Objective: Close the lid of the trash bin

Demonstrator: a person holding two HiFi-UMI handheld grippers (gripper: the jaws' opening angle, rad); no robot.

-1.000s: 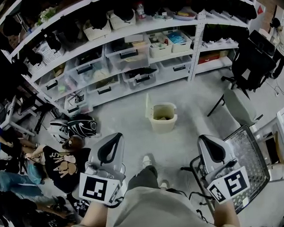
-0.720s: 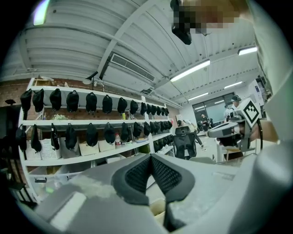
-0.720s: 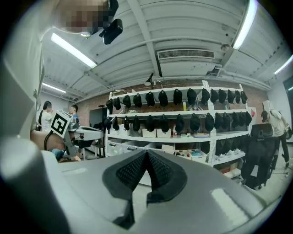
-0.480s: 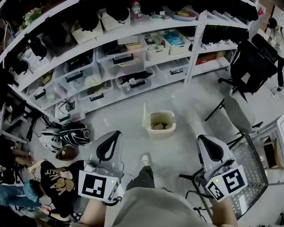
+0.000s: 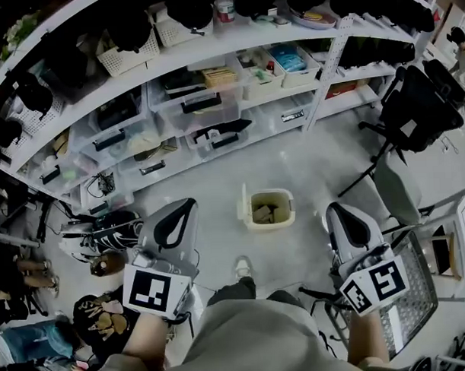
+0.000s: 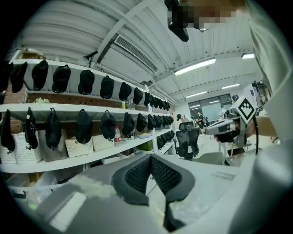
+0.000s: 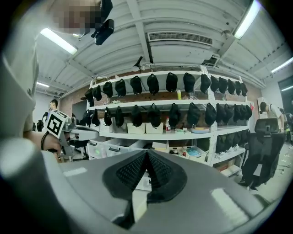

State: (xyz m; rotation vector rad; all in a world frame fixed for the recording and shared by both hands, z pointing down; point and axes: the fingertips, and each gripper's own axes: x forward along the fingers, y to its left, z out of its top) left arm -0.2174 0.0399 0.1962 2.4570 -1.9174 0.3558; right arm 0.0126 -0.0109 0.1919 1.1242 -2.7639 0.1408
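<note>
A small cream trash bin (image 5: 270,208) stands on the grey floor in front of the shelves, with some rubbish inside. Its lid (image 5: 242,207) stands upright on the bin's left side, open. In the head view my left gripper (image 5: 189,205) is held low to the left of the bin, well short of it. My right gripper (image 5: 335,210) is to the bin's right, also apart from it. Both are shut with nothing between the pads, as the left gripper (image 6: 150,158) and the right gripper (image 7: 146,153) show in their own views. The bin is hidden in both gripper views.
White shelves (image 5: 214,90) with clear storage boxes and black caps run along the back. A black office chair (image 5: 420,98) and a grey chair (image 5: 396,187) stand at right, a wire mesh cart (image 5: 415,289) near my right hand. Bags (image 5: 108,231) lie at left.
The person has stepped forward, so the bin and shelves sit nearer and lower in the head view. Both grippers keep their pose and stay shut. The lid still stands open.
</note>
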